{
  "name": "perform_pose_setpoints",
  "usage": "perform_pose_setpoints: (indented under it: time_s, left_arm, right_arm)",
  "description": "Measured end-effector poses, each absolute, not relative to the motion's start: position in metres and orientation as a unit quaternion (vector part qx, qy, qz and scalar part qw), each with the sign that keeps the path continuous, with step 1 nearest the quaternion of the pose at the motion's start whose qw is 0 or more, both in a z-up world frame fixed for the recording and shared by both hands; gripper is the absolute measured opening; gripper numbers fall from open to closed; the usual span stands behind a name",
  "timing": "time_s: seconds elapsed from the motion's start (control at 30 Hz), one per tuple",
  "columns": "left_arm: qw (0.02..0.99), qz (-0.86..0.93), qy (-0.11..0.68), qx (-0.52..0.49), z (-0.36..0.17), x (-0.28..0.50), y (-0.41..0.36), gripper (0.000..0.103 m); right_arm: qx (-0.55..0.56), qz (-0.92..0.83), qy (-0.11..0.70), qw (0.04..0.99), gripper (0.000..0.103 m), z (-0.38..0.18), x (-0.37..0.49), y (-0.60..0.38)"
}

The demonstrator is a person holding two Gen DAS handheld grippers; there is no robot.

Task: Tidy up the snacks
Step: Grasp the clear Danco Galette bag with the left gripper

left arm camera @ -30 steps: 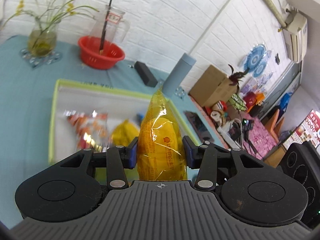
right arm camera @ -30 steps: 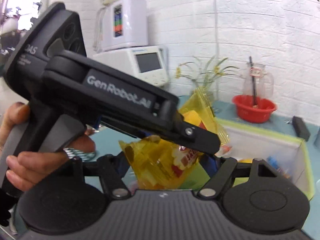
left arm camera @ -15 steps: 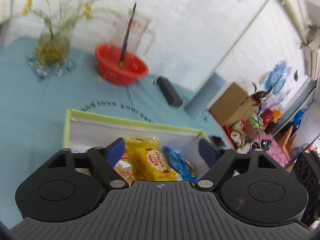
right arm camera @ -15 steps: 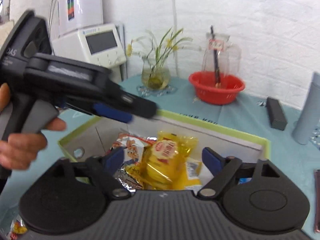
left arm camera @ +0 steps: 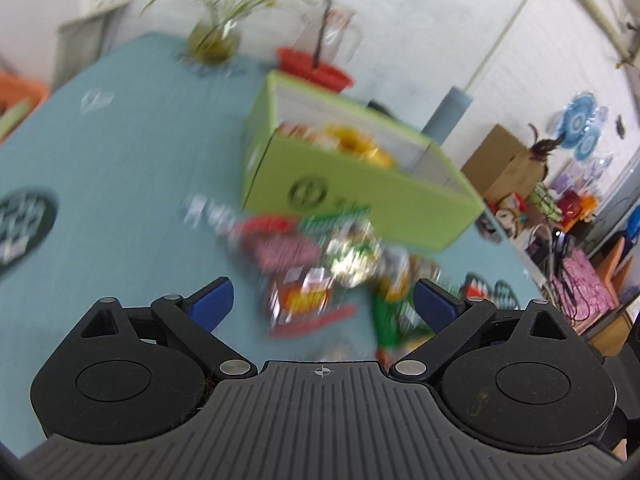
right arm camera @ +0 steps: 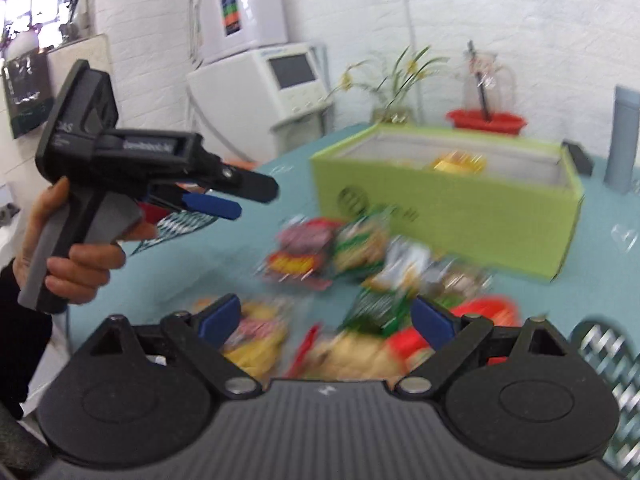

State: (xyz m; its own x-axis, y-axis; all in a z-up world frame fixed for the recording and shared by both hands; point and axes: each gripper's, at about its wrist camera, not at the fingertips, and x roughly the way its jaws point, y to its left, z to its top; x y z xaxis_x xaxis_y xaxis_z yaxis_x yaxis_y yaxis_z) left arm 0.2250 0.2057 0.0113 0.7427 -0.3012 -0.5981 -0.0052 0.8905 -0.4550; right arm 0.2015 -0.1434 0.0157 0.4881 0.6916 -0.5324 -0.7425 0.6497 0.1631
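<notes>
A lime-green box [left arm camera: 360, 200] [right arm camera: 440, 220] stands on the teal table with yellow packets [left arm camera: 352, 142] [right arm camera: 460, 162] inside. In front of it lies a blurred pile of snack packets [left arm camera: 320, 264] [right arm camera: 360, 248]. My left gripper [left arm camera: 323, 300] hangs over the near side of the pile. Its jaws are opening and grip nothing. My right gripper [right arm camera: 326, 316] is low over other packets, jaws also opening, pads pressing on nothing. In the right wrist view the left gripper [right arm camera: 244, 200] is up at the left, held by a hand [right arm camera: 72, 256].
Behind the box are a red bowl [left arm camera: 316, 68] [right arm camera: 486, 120], a vase with a plant [left arm camera: 214, 40] and a grey cylinder [left arm camera: 448, 114] [right arm camera: 624, 136]. White machines [right arm camera: 260, 88] stand past the table's far left. A cardboard box [left arm camera: 504, 164] and clutter lie off the right edge.
Both grippers let go of their yellow packets, which now lie in the box. Both opened wide and drew back and down from above the box to the pile in front of it.
</notes>
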Motion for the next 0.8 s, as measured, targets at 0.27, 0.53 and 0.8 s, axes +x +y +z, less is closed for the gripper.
perform_pose_setpoints:
  time_s: [0.27, 0.53, 0.8]
  left_arm:
    - [0.885, -0.031, 0.369, -0.281, -0.023, 0.169, 0.228, 0.086]
    - [0.881, -0.071, 0.367, -0.291, -0.026, 0.166, 0.226, 0.086]
    - [0.915, -0.024, 0.328, -0.234, -0.001, 0.200, 0.255, 0.079]
  right_arm:
    - [-0.004, 0.429, 0.336, 0.838, 0.093, -0.023, 0.178, -0.115]
    - [-0.005, 0.456, 0.344, 0.821, 0.093, -0.028, 0.157, -0.083]
    - [-0.052, 0.529, 0.345, 0.773, 0.093, -0.022, 0.129, -0.035]
